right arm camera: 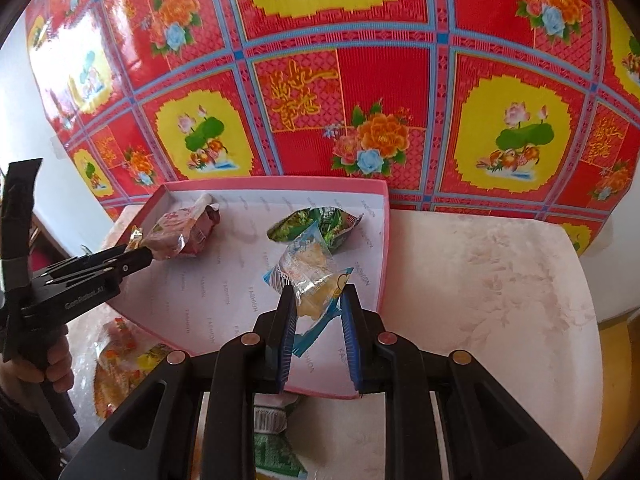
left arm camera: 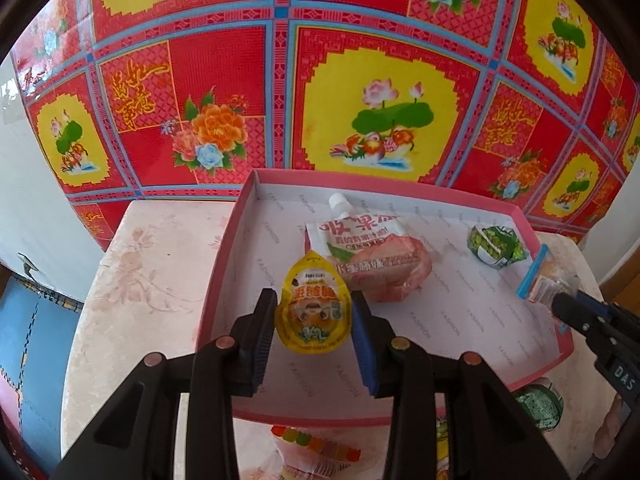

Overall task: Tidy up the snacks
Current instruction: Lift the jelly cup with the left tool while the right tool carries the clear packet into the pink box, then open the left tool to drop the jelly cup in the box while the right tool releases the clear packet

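My left gripper (left arm camera: 313,297) is shut on a yellow egg-shaped snack pouch (left arm camera: 312,320), held over the near left part of a shallow pink box (left arm camera: 219,256). Inside the box lie a pink spouted jelly pouch (left arm camera: 364,256) and a green packet (left arm camera: 496,246). My right gripper (right arm camera: 319,291) is shut on a clear, blue-edged packet with a yellow cake (right arm camera: 306,272), above the box's right side (right arm camera: 383,248). Beyond it lies the green packet (right arm camera: 320,222). The left gripper (right arm camera: 138,257) shows at the left beside the pink pouch (right arm camera: 180,232).
The box sits on a pale marble-patterned tabletop (right arm camera: 492,280) against a red floral cloth (left arm camera: 280,80). Loose snacks lie on the table in front of the box: a gummy packet (left arm camera: 316,448), a green packet (left arm camera: 538,404), orange packets (right arm camera: 120,356). A hand (right arm camera: 52,368) grips the left handle.
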`<state>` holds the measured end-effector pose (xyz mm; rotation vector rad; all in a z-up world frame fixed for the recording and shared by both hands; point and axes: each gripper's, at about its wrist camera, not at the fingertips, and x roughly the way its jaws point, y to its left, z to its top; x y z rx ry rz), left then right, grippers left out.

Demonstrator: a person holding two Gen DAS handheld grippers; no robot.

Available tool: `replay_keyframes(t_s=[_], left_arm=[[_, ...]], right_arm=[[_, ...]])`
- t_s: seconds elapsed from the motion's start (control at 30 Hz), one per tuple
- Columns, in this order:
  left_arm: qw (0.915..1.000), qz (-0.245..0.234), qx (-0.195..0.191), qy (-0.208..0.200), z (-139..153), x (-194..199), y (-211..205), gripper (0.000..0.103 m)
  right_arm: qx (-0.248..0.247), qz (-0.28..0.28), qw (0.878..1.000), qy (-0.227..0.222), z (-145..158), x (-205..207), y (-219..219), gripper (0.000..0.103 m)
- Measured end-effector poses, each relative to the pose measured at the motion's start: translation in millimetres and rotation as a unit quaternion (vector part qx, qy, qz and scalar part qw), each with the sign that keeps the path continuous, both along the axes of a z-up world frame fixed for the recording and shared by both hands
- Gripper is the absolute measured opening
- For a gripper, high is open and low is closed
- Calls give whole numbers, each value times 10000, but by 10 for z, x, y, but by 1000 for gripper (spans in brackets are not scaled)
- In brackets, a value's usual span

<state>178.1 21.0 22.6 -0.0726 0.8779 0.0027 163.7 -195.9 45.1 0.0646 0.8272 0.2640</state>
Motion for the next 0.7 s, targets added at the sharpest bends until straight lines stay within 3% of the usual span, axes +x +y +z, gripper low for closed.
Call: replay_keyframes(t_s=[0.37, 0.57, 0.7], left_arm=[[9998, 60, -28, 193, -55, 53, 15, 39], [9999, -57, 43, 80, 47, 6, -44, 57], [9999, -132, 81, 37, 121, -48, -82, 59]], right_arm=[[-43, -10, 9999, 123, -93, 81, 21, 25], [120, 32, 9999, 69, -73, 46, 2, 34], [101, 38, 9999, -8, -32, -18, 5, 38]])
